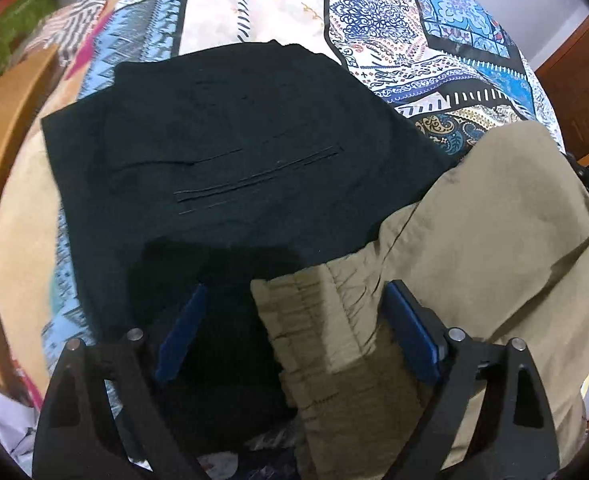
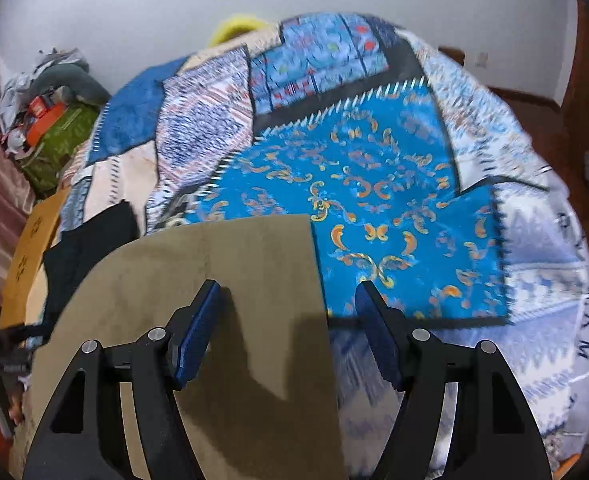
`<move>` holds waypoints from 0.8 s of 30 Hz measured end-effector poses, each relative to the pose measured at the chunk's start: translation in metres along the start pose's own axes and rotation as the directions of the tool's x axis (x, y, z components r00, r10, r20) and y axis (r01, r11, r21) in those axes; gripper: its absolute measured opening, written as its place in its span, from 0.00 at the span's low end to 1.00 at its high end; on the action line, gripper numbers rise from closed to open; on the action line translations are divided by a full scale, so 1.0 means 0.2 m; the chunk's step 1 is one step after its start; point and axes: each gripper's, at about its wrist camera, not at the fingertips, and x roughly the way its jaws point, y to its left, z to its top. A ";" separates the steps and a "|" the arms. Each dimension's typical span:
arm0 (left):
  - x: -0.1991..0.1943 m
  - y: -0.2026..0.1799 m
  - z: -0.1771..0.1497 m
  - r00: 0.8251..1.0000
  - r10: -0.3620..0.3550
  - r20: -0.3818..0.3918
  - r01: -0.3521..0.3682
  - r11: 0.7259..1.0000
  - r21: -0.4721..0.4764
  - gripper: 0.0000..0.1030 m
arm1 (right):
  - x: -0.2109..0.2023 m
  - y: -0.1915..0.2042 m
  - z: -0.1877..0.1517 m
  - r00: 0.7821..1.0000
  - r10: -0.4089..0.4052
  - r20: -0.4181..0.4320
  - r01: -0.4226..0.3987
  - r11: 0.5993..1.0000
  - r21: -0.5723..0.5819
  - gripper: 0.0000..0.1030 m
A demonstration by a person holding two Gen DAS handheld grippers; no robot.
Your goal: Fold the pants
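Khaki pants [image 1: 494, 240] lie on a patterned bedspread [image 1: 394, 32]. Their gathered elastic waistband [image 1: 318, 320] sits between the blue pads of my left gripper [image 1: 294, 316], which is open around it without pinching. A folded black garment [image 1: 222, 160] lies just beyond and to the left. In the right wrist view the khaki pants' leg end [image 2: 214, 280] lies flat. My right gripper [image 2: 290, 316] is open above its right edge, with the left pad [image 2: 198, 332] over the cloth and the right pad over the bedspread [image 2: 394, 200].
A cardboard box [image 1: 6, 128] stands at the bed's left edge. Clutter of bags and clothes [image 2: 50, 112] lies against the white wall. A wooden door [image 1: 578, 80] is at the right. The blue patterned quilt stretches beyond the pants.
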 end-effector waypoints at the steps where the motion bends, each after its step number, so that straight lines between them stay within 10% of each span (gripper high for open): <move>1: 0.01 0.01 0.01 1.000 -0.018 -0.004 0.018 1.000 -0.012 0.87 | 0.00 0.01 0.01 1.000 -0.009 0.024 0.009 1.000 -0.004 0.65; 6: -0.02 -0.02 0.02 0.998 -0.063 0.013 0.063 0.998 -0.006 0.60 | 0.03 0.06 0.02 1.000 -0.013 0.029 0.014 0.999 -0.040 0.51; 11: -0.07 -0.10 0.02 0.997 0.046 0.067 -0.050 0.997 0.056 0.51 | 0.01 0.12 0.02 0.999 -0.014 0.033 0.017 0.995 -0.098 0.11; 16: -0.26 -0.14 0.04 0.975 0.130 0.180 -0.149 0.984 0.101 0.48 | -0.08 0.16 0.05 0.994 -0.043 0.105 0.057 0.989 -0.134 0.09; 24: -0.79 -0.28 0.05 0.886 0.131 0.446 -0.196 0.975 0.102 0.48 | -0.58 0.22 0.27 0.951 -0.008 0.308 0.048 0.991 -0.123 0.09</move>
